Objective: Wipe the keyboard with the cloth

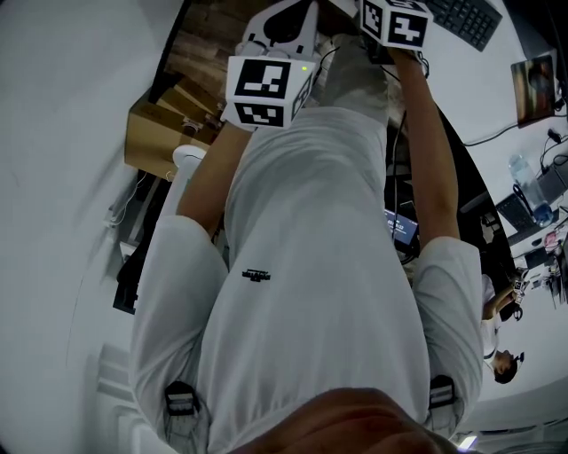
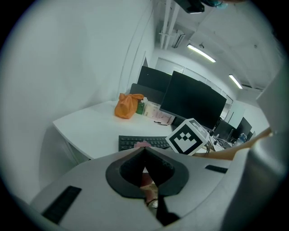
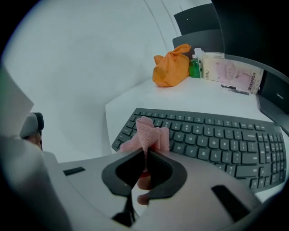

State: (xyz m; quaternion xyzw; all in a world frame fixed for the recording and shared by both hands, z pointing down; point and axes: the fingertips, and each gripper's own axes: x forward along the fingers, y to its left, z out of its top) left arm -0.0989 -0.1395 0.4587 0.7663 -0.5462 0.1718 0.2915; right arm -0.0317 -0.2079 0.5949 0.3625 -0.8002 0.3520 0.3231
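A dark keyboard point(image 3: 216, 140) lies on the white desk point(image 3: 135, 101), close under my right gripper point(image 3: 146, 153). That gripper is shut on a pink cloth point(image 3: 150, 134), which bunches up above the jaws over the keyboard's left end. In the left gripper view the keyboard point(image 2: 133, 143) shows just beyond my left gripper point(image 2: 143, 150), whose jaws meet at the tip with nothing between them. The right gripper's marker cube point(image 2: 188, 136) hangs to its right. From the head view, both marker cubes point(image 1: 266, 89) point(image 1: 395, 22) are held out in front of the person's white shirt, and the keyboard point(image 1: 463, 19) is at the top right.
An orange bag point(image 3: 171, 70), a green bottle point(image 3: 195, 67) and a pink-printed pack point(image 3: 228, 72) stand at the desk's back. Dark monitors point(image 2: 194, 101) rise behind the keyboard. The desk's left edge point(image 3: 108, 122) is near. A cardboard box point(image 1: 160, 133) sits on the floor.
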